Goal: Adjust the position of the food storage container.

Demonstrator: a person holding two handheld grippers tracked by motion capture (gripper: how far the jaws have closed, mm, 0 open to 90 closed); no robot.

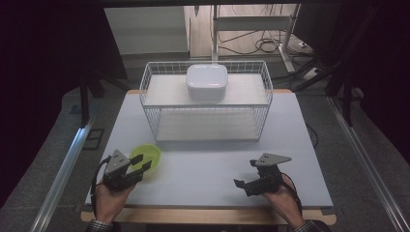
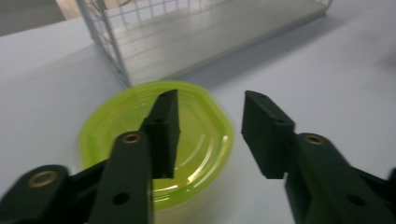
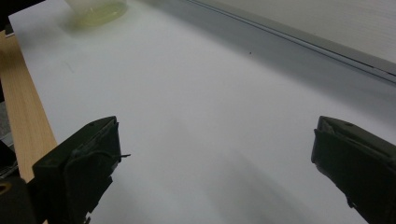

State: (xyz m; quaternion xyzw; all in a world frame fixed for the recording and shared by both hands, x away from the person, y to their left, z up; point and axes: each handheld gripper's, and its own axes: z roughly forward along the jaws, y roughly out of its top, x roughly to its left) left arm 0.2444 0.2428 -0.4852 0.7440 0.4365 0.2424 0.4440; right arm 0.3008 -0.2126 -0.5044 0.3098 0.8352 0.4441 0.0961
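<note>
Left gripper view: green bowl's (image 2: 156,144) ridged inside, straddled by jaws.

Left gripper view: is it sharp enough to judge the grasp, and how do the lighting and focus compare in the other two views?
Left gripper view: soft with motion blur, the green bowl smeared at its rim, left tongs readable. Right gripper view: dim, the right tongs dark and soft, the far bowl out of focus. High view: table evenly lit, surroundings dark, wire basket clear.

There is one green bowl (image 1: 146,155) on one white table (image 1: 212,164). One wire rack (image 1: 207,99) with two shelves stands on it, and one white box (image 1: 207,81) is on the top shelf. Two grippers are there, left gripper (image 1: 137,164) and right gripper (image 1: 244,175)
</note>
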